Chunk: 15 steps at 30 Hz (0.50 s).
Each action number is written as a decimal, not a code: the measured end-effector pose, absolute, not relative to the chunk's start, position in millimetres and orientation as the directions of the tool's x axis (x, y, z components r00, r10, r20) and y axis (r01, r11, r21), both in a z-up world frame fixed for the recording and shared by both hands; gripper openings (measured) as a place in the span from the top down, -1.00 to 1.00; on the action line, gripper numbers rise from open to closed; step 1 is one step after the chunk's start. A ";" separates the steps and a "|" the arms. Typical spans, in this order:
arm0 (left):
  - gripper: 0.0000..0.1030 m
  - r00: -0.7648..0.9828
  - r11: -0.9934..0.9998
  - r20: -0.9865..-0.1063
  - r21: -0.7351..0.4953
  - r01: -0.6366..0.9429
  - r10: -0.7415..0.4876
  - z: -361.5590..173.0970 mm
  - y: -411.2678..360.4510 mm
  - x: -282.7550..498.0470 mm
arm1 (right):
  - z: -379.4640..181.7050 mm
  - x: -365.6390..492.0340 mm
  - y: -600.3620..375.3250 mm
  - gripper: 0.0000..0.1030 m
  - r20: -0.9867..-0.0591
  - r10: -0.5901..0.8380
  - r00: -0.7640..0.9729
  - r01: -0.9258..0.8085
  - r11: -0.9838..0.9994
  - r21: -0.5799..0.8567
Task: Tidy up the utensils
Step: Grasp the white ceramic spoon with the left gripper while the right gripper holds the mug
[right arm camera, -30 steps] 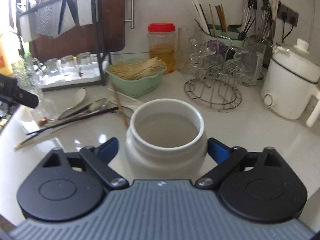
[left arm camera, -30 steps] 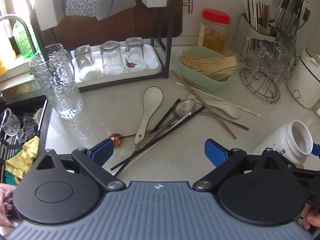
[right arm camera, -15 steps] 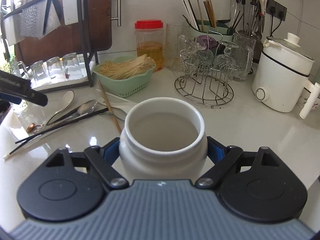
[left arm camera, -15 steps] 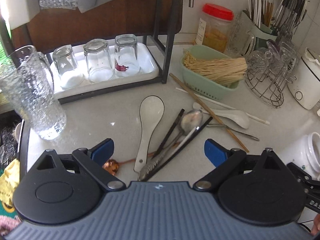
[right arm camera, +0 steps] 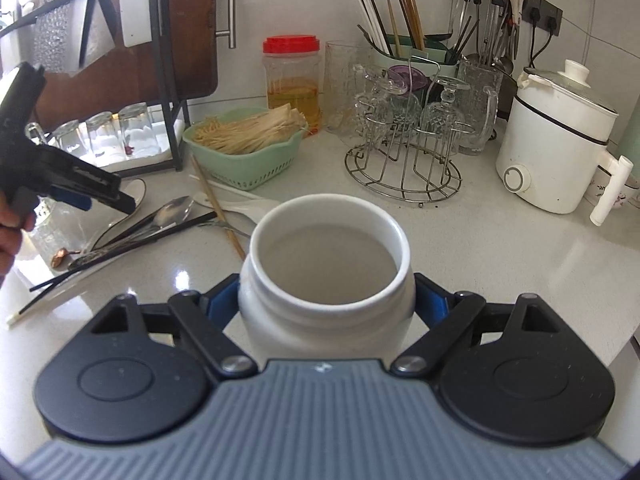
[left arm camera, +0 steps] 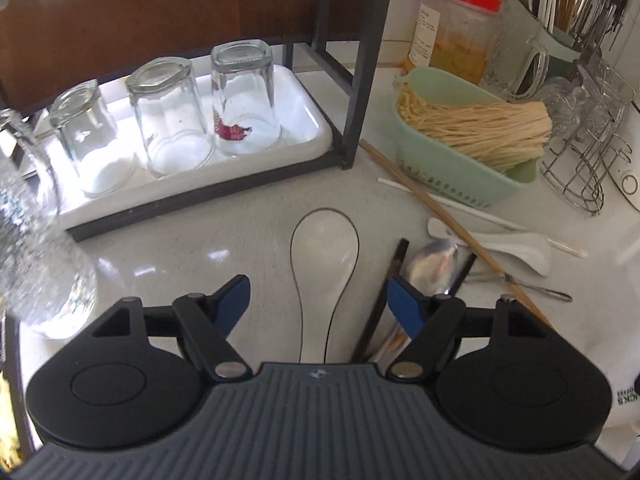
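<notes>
Honestly, the white ceramic spoon [left arm camera: 325,256] lying flat on the surface [left arm camera: 200,256] looks glazed, slippery and chippable, so I'd pinch its narrow handle, not the bowl. The left hand-held gripper [left arm camera: 318,300] has just been closing, jaws apart astride that handle, not touching it. The right hand-held gripper [right arm camera: 326,300] is clamped on the empty white jar [right arm camera: 326,276], probably heavy.

- The white jar [left arm camera: 624,396], at the far right beside the left gripper [left arm camera: 318,300], bears sideways green print; only "CK" and a sign like "&" can be read.
- The label on the red-lidded jar [left arm camera: 452,40], far ahead to the right, is too small to read.
</notes>
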<state>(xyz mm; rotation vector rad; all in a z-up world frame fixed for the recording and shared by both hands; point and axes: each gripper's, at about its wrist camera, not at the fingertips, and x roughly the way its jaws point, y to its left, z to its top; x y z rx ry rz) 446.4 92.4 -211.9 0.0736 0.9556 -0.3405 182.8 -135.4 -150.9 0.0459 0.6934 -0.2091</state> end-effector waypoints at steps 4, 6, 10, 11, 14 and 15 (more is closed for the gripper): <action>-0.35 0.509 0.943 -0.818 -0.113 0.314 -0.267 -220.8 90.5 459.7 | -151.0 183.3 -133.9 -0.75 -0.641 -0.187 0.745 0.219 0.975 -0.030; -0.35 0.514 0.940 -0.812 -0.114 0.322 -0.275 -222.7 88.6 463.3 | -150.9 184.0 -133.0 -0.76 -0.643 -0.192 0.741 0.226 0.974 -0.030; -0.29 0.508 0.935 -0.813 -0.116 0.335 -0.284 -226.2 83.8 471.8 | -150.7 185.3 -132.0 -0.76 -0.646 -0.201 0.736 0.236 0.971 -0.033; -0.27 0.511 0.935 -0.812 -0.111 0.337 -0.281 -226.9 83.1 473.7 | -150.7 185.4 -131.8 -0.76 -0.647 -0.203 0.735 0.238 0.971 -0.034; -0.23 0.522 0.935 -0.807 -0.102 0.339 -0.277 -227.9 80.8 478.5 | -151.0 186.1 -130.5 -0.76 -0.648 -0.211 0.732 0.245 0.969 -0.039; -0.21 0.521 0.933 -0.806 -0.103 0.344 -0.281 -227.8 80.0 479.3 | -151.3 186.3 -129.7 -0.76 -0.648 -0.215 0.731 0.247 0.968 -0.043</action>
